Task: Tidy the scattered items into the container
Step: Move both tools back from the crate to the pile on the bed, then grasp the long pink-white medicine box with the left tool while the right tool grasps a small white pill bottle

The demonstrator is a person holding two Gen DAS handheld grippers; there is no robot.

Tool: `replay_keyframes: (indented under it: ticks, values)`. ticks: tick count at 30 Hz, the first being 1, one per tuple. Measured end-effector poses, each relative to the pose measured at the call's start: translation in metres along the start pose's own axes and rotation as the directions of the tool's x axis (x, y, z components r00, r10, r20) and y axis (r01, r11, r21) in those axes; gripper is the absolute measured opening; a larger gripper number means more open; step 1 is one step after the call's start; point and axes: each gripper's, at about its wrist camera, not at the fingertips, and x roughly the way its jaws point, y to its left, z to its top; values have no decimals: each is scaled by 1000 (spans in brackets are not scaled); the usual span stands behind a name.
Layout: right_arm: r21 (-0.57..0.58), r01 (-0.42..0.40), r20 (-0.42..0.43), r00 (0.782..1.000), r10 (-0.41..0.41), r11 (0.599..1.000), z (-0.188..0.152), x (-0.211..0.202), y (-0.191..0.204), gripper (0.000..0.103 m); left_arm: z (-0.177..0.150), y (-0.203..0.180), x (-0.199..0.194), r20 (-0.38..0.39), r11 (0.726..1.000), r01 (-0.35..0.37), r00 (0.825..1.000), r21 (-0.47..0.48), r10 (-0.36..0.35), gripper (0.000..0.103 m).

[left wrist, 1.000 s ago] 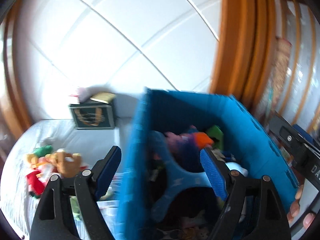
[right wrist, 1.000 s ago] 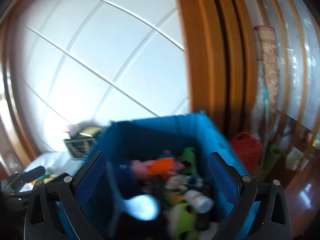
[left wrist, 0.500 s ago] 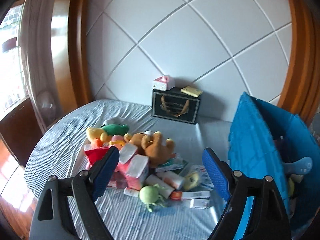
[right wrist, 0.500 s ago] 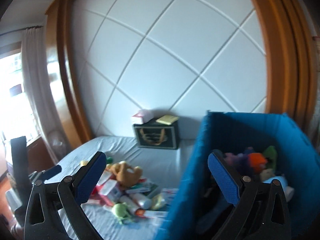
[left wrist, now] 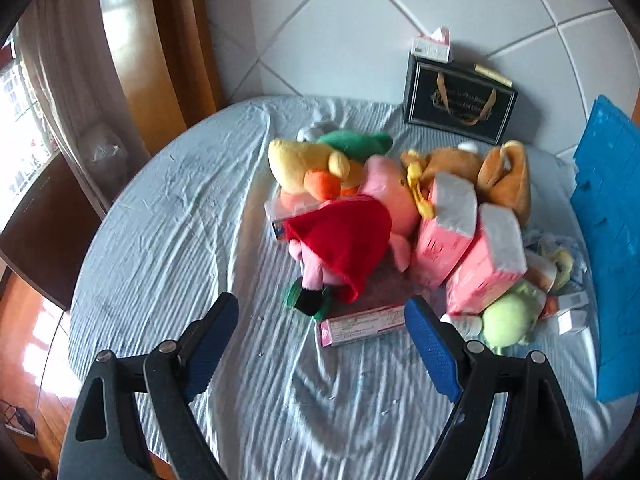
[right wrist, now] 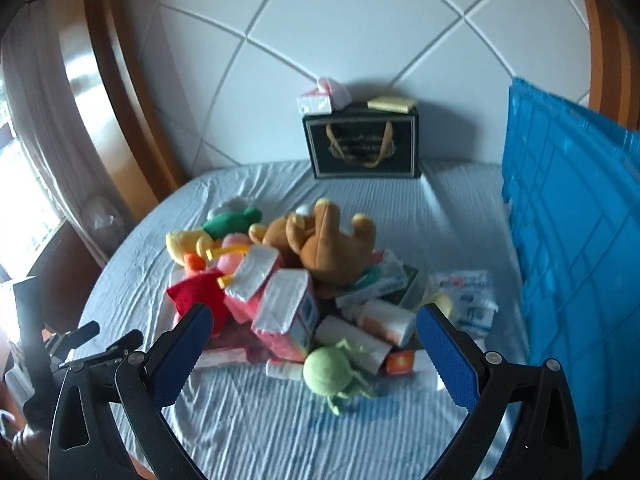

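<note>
A heap of toys and packets lies on the blue striped bed sheet (left wrist: 168, 216). In it are a pink plush in a red dress (left wrist: 344, 240), a yellow duck plush (left wrist: 296, 164), a brown bear (right wrist: 324, 248), pink tissue packs (left wrist: 472, 248) and a green ball toy (right wrist: 328, 372). The blue container (right wrist: 568, 248) stands at the right edge of the bed. My left gripper (left wrist: 320, 344) hangs open over the sheet just short of the pink plush. My right gripper (right wrist: 310, 344) is open too, above the green ball toy. Both hold nothing.
A black gift bag (right wrist: 364, 146) with a tissue box (right wrist: 320, 98) on top leans against the white padded headboard. A flat pink box (left wrist: 360, 326) lies under the heap's near side. Wooden framing and a curtain stand left; the bed's left edge drops to a wood floor.
Both grippers swung left and downward, away from the blue container's inside to the heap on the bed. The toys now fill the middle of both views; the container sits at the right edge.
</note>
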Motion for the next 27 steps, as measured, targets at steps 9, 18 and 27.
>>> replay_keyframes:
  ticks: [9, 18, 27]
  values:
    - [8, 58, -221, 974, -55, 998, -67, 96, 4, 82, -38, -49, 88, -141, 971, 138, 984, 193, -112, 76]
    - [43, 0, -314, 949, 13, 999, -98, 133, 7, 61, -35, -74, 141, -160, 951, 117, 984, 285, -74, 72]
    - [45, -17, -273, 962, 29, 999, -103, 157, 29, 61, -39, -58, 142, -152, 979, 149, 980, 138, -127, 52]
